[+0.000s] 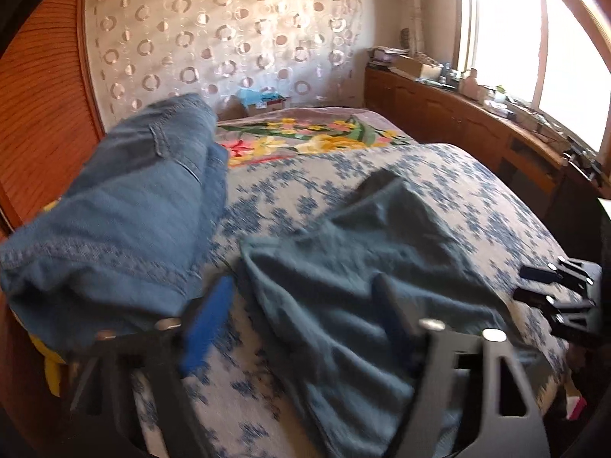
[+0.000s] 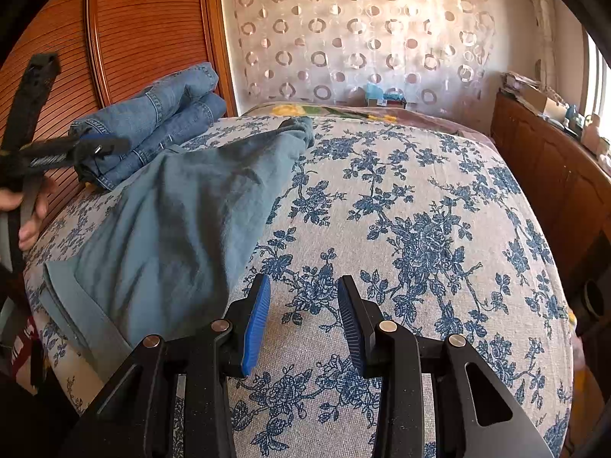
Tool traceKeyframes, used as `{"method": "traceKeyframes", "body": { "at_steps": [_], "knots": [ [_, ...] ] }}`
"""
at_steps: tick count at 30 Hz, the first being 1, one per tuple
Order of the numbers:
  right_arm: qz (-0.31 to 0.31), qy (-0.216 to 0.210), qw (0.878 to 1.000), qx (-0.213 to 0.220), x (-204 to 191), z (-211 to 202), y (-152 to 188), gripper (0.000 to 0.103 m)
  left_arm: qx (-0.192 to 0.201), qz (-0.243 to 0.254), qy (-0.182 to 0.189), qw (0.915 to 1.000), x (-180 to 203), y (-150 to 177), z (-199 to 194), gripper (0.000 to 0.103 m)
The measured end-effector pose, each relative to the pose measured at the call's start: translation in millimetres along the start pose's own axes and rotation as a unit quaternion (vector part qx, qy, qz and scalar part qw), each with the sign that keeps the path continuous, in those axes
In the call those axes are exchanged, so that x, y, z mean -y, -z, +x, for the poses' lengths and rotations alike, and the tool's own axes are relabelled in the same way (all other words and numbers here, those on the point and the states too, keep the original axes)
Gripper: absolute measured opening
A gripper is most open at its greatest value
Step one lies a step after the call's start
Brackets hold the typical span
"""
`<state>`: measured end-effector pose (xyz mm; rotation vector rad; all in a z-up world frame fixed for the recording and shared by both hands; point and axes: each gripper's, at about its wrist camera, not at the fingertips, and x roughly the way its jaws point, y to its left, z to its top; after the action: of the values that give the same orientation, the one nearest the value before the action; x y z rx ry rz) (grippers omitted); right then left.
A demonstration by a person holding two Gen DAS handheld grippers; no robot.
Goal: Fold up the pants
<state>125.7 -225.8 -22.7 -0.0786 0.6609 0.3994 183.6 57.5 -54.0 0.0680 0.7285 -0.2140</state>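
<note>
Grey-teal pants (image 1: 362, 267) (image 2: 183, 221) lie spread and creased on the bed, waistband toward the near edge. A stack of folded blue jeans (image 1: 133, 191) (image 2: 160, 114) sits to their left by the wardrobe. My left gripper (image 1: 301, 305) is open wide above the pants' left edge, with its right finger over the cloth and the jeans just left of its blue pad (image 1: 206, 320). Seen from the right wrist, the left gripper (image 2: 103, 149) hangs in front of the jeans, held by a hand (image 2: 30, 213). My right gripper (image 2: 303, 305) (image 1: 529, 284) stands part open over bare bedcover (image 2: 420, 229), right of the pants, holding nothing.
A wooden slatted wardrobe (image 2: 145, 30) borders the bed on the left. A long wooden sideboard (image 1: 458, 114) with clutter runs under the bright window on the right. A flowered blanket (image 1: 324, 137) and a cardboard box (image 1: 263, 101) lie at the far end.
</note>
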Motion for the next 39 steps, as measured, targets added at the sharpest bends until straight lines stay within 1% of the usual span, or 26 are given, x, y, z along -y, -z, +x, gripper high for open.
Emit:
{"method": "traceKeyframes", "body": {
  "at_steps": [2, 6, 9, 15, 23, 25, 26, 27, 29, 31, 39],
  "knots": [
    [0.000, 0.000, 1.000, 0.000, 0.1, 0.3, 0.3, 0.038, 0.000, 0.003, 0.008, 1.0000, 6.0, 7.4, -2.6, 0.080],
    [-0.001, 0.000, 1.000, -0.003, -0.7, 1.2, -0.5, 0.038, 0.000, 0.005, 0.007, 1.0000, 16.1, 24.5, -11.9, 0.080],
    [0.000, 0.000, 1.000, -0.003, -0.3, 1.3, -0.3, 0.038, -0.005, -0.001, 0.022, 0.9998, 22.2, 36.3, -18.5, 0.080],
    [-0.001, -0.002, 1.000, -0.004, -0.2, 1.4, -0.2, 0.038, -0.011, 0.004, 0.015, 0.9998, 31.6, 60.4, -33.0, 0.080],
    [-0.002, -0.005, 1.000, -0.008, -1.8, 2.5, -1.0, 0.038, -0.027, -0.004, 0.009, 0.9996, 32.1, 83.7, -36.3, 0.080],
    [-0.010, -0.010, 1.000, -0.016, -4.4, 2.5, -1.6, 0.039, -0.029, -0.007, 0.009, 0.9995, 32.3, 87.7, -36.6, 0.080],
    [-0.018, -0.014, 1.000, -0.019, -6.7, 2.1, -2.0, 0.044, -0.029, -0.008, 0.008, 0.9995, 32.4, 89.7, -37.2, 0.080],
    [-0.029, -0.019, 0.999, -0.021, -10.1, 0.1, -1.5, 0.047, -0.029, -0.009, 0.008, 0.9995, 32.4, 91.4, -37.9, 0.080],
    [-0.045, -0.008, 0.999, -0.020, -15.9, -5.8, 1.4, 0.049, -0.030, -0.010, 0.009, 0.9995, 33.0, 95.0, -38.9, 0.080],
    [-0.053, -0.016, 0.998, -0.021, -20.9, -13.9, 5.5, 0.052, -0.031, -0.010, 0.007, 0.9995, 33.0, 97.7, -40.1, 0.080],
    [-0.039, -0.016, 0.999, 0.001, -26.8, -61.1, 23.9, 0.054, -0.034, -0.014, 0.003, 0.9993, 31.6, 107.1, -44.0, 0.080]
  ]
}}
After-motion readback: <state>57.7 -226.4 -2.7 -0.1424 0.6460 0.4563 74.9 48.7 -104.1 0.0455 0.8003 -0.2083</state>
